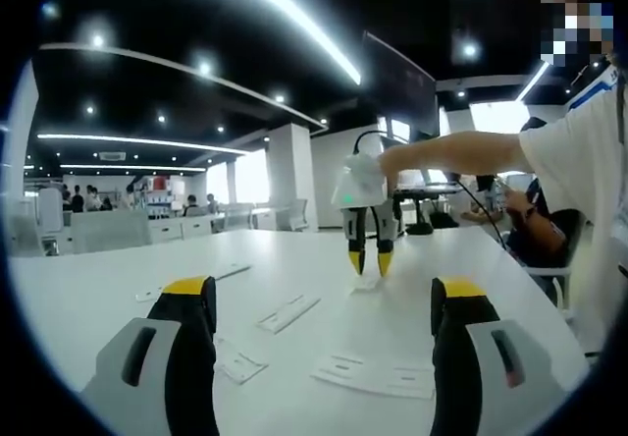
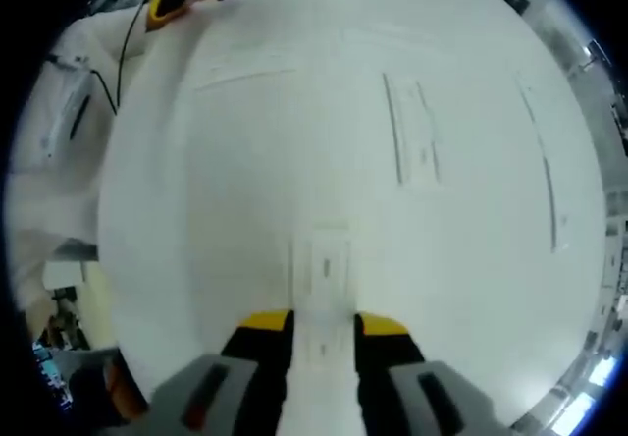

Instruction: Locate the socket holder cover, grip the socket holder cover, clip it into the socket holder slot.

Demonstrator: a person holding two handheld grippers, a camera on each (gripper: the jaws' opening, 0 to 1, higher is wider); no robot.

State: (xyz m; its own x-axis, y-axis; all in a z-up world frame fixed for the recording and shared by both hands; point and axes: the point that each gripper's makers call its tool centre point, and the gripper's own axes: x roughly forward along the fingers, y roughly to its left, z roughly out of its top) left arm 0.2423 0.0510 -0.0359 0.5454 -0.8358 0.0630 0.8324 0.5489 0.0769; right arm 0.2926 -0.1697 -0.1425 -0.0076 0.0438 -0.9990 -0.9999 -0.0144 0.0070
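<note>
Cover [image 2: 327, 259], a small flat white rectangular plate, is lying on the white table [image 2: 245, 161], and the right gripper [image 2: 324, 326] is standing over it with its jaws apart, one on each long side of the plate. In the right gripper view the plate is running up from between the yellow-tipped black jaws, its near end sitting in the gap; whether the jaws are touching its edges I cannot tell. A faint raised slot mark is showing down its middle.

In the left gripper view the same right gripper [image 1: 370, 261] is pointing straight down at the table, held by a person's bare arm [image 1: 461, 151] in a white sleeve, its yellow tips just above or on the small white piece [image 1: 365, 283].

The left gripper [image 1: 324, 303] is hovering low over the table, its jaws standing wide apart and holding nothing. Its jaws are matte black with yellow caps and grey bodies.

Other flat white strips are lying on the smooth tabletop: a long narrow holder [image 2: 410, 127] well beyond the cover, a thin rail [image 2: 545, 176] near the far edge, a short strip [image 1: 288, 312] and a wider plate [image 1: 378, 373] between the left jaws.
</note>
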